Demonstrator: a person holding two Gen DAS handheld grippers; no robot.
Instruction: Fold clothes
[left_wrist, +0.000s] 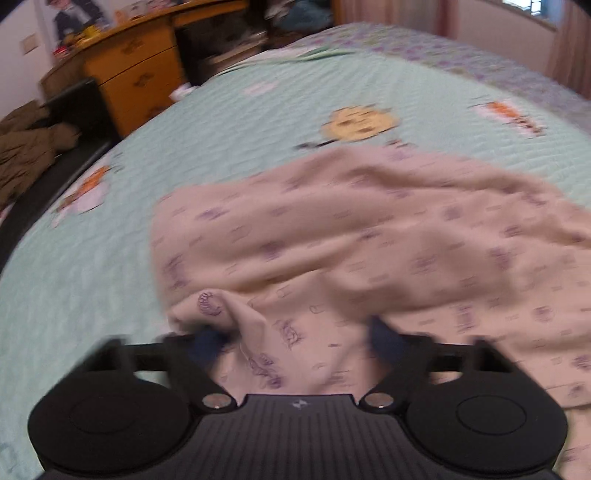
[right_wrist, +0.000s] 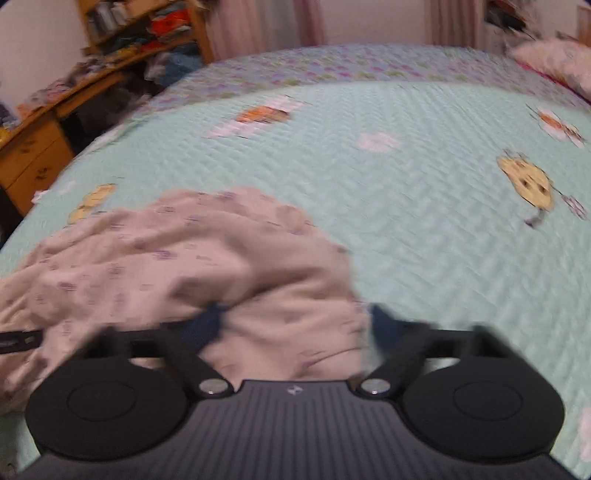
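1. Nearest my left camera, the left gripper (left_wrist: 295, 334) sits half spread, pink printed garment (left_wrist: 369, 236) bunched between its blue pads (left_wrist: 207, 341); blur hides whether they pinch it.
2. Rightward, my right gripper (right_wrist: 295, 325) straddles the garment's (right_wrist: 166, 258) edge likewise; I cannot tell its grip.
3. Garment lies crumpled on the bed (right_wrist: 424, 221).

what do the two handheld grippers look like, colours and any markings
Both look alike. The left gripper and right gripper have a dark grey ribbed body with a small pale logo, two round black discs at the sides, black linkage arms on silver pivot bolts, and dark blue finger pads. No cables, hands or sleeves show.
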